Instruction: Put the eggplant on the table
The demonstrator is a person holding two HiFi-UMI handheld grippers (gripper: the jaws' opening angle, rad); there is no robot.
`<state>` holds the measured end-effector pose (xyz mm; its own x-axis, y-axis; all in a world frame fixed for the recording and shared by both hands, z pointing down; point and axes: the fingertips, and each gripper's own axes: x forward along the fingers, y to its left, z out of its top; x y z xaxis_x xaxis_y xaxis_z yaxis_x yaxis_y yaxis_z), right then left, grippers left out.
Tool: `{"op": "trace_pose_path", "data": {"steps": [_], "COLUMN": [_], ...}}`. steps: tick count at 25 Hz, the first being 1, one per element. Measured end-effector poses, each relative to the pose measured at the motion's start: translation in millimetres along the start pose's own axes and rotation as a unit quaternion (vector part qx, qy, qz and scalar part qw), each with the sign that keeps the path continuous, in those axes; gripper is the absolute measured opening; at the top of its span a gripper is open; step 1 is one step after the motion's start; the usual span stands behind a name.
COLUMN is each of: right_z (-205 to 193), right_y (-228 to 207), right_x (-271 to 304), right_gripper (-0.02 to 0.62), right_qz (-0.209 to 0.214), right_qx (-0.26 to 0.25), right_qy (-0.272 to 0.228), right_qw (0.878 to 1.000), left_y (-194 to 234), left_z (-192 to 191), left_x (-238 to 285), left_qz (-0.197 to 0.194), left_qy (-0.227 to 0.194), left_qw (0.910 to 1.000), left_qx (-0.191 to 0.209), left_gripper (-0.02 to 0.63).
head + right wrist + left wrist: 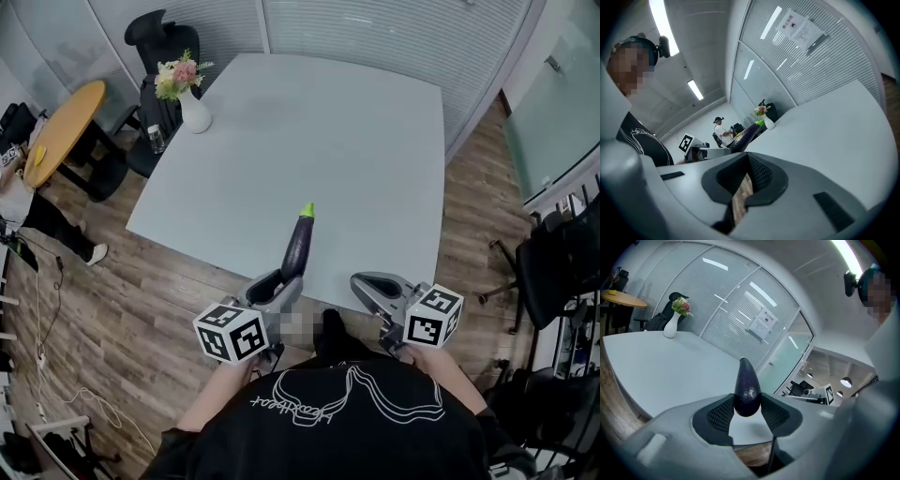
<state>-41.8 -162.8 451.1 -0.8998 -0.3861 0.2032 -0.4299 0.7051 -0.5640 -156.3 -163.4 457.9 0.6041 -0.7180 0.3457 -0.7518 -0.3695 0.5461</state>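
A dark purple eggplant (297, 246) with a green stem juts out from my left gripper (274, 283), stem end pointing away over the near edge of the pale grey table (337, 141). In the left gripper view the eggplant (747, 389) has its rounded base squeezed between the two ribbed pads (721, 416) of the left gripper (747, 409). My right gripper (373, 284) hovers beside it at the table's near edge, holding nothing. In its own view the right gripper (743, 187) has its jaws close together, and the eggplant (744, 134) shows off to the left.
A white vase of flowers (192, 105) stands at the table's far left corner. Beyond it are a black office chair (155, 37) and a round yellow table (61, 131). More dark chairs (553, 267) sit on the wood floor at right. A person (723, 131) stands in the background.
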Motion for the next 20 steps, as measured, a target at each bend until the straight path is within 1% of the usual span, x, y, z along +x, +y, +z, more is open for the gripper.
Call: {"op": "trace_pose_path", "data": {"steps": [4, 11, 15, 20], "right_z": [12, 22, 25, 31], "right_y": [-23, -64, -86, -107], "right_x": [8, 20, 21, 24], "right_gripper": [0.009, 0.009, 0.009, 0.009], "right_qz": [-0.003, -0.013, -0.021, -0.031], "right_qx": [0.012, 0.033, 0.046, 0.057], "right_qy": [0.0, 0.011, 0.016, 0.02], "right_qw": [1.0, 0.999, 0.999, 0.998], "left_y": [13, 40, 54, 70], "left_z": [9, 26, 29, 30], "left_x": [23, 67, 92, 120], "left_qz": [0.007, 0.023, 0.031, 0.036], "left_qy": [0.011, 0.032, 0.041, 0.052], "left_qw": [0.9999, 0.9992, 0.9985, 0.9979], "left_qx": [-0.001, 0.013, 0.017, 0.012], "left_gripper": [0.186, 0.186, 0.186, 0.186]}}
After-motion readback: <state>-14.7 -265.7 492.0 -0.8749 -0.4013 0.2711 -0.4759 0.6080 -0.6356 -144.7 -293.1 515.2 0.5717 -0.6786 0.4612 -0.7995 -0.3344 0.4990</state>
